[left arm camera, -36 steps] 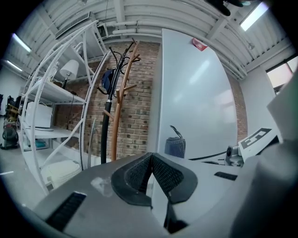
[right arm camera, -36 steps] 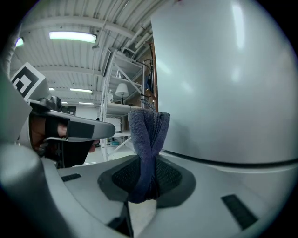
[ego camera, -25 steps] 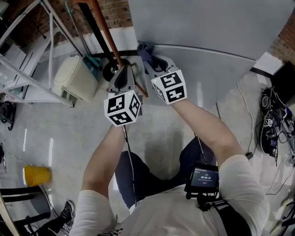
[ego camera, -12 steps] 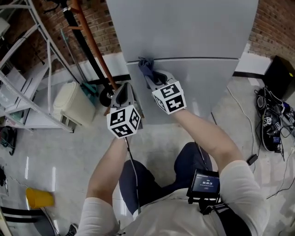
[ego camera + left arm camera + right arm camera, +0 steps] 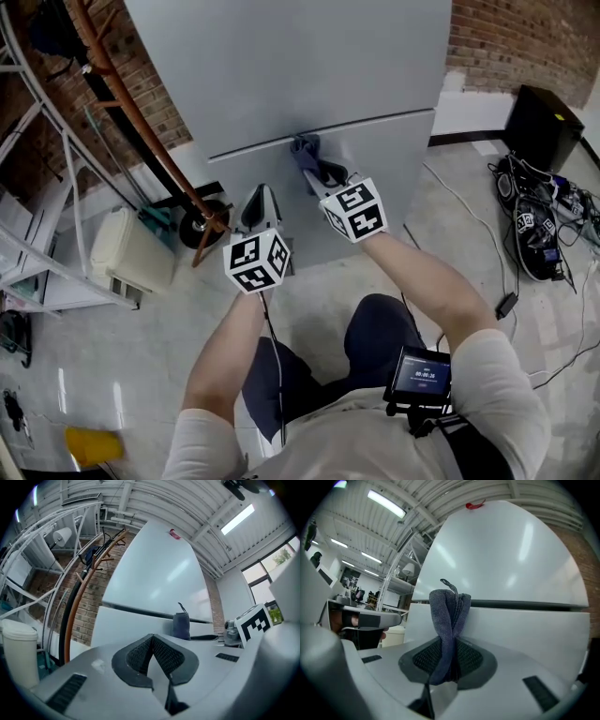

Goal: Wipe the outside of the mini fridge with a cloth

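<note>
The pale grey fridge (image 5: 281,66) stands upright ahead, a dark seam (image 5: 375,120) running between its upper and lower doors. My right gripper (image 5: 317,169) is shut on a folded blue-grey cloth (image 5: 302,150), whose tip lies against the fridge front at the seam. In the right gripper view the cloth (image 5: 449,620) stands up between the pads in front of the fridge (image 5: 511,573). My left gripper (image 5: 260,208) is shut with nothing in it, held left of and a little lower than the right one, near the lower door. In the left gripper view the cloth (image 5: 181,625) shows to the right.
A brown pole (image 5: 141,122) leans left of the fridge over a black wheel (image 5: 199,230). A cream bin (image 5: 131,251) and a white metal rack (image 5: 47,225) stand further left. Cables and a power strip (image 5: 534,225) lie on the floor at right, beside a black box (image 5: 544,122). Brick wall behind.
The head view has lifted and shifted, showing more of the fridge's upper door. The right gripper keeps the cloth at the door seam. The left gripper stays shut beside it.
</note>
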### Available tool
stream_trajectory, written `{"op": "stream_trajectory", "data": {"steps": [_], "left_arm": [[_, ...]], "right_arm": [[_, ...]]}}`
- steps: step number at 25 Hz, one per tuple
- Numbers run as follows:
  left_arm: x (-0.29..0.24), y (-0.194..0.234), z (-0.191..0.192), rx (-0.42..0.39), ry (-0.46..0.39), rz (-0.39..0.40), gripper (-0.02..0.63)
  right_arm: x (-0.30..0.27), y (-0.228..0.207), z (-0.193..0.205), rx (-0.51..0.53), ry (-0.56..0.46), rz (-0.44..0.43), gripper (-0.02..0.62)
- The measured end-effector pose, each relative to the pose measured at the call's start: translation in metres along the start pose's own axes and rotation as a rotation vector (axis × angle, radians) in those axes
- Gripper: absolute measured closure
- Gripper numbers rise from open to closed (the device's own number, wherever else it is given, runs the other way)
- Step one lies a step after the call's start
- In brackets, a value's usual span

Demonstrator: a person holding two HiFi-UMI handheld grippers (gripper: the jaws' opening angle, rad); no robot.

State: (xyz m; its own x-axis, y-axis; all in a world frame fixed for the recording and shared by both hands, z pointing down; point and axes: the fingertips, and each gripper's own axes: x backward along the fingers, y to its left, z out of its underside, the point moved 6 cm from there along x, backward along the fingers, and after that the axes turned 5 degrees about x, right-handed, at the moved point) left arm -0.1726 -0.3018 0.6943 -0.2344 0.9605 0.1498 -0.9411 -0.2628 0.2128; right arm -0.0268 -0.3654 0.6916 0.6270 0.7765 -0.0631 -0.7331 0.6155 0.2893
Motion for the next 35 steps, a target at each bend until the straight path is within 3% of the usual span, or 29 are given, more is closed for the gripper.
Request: {"op": "stream_trajectory", "data": {"steps": [14,23,28,35], "left_arm": [[-0.03,-0.071,0.029,0.004,0.042,0.09,0.601],[-0.038,-0.086,0.043,0.001,0.059,0.1,0.601],[-0.037,-0.084,0.05,-0.001,0.07,0.091,0.601],[-0.032,-0.08,0.041,-0.023,0.068,0.09,0.601]], "right_arm": [[0.074,-0.119,0.054,-0.062,0.081,0.18,0.506],[0.105,-0.175,0.077,-0.081,0.112,0.263,0.506],[0.114,-0.194,0.088,-0.102,0.127,0.308,0.506],[0.11,-0.186,0.085,-0.115,0.127,0.325,0.506]]}}
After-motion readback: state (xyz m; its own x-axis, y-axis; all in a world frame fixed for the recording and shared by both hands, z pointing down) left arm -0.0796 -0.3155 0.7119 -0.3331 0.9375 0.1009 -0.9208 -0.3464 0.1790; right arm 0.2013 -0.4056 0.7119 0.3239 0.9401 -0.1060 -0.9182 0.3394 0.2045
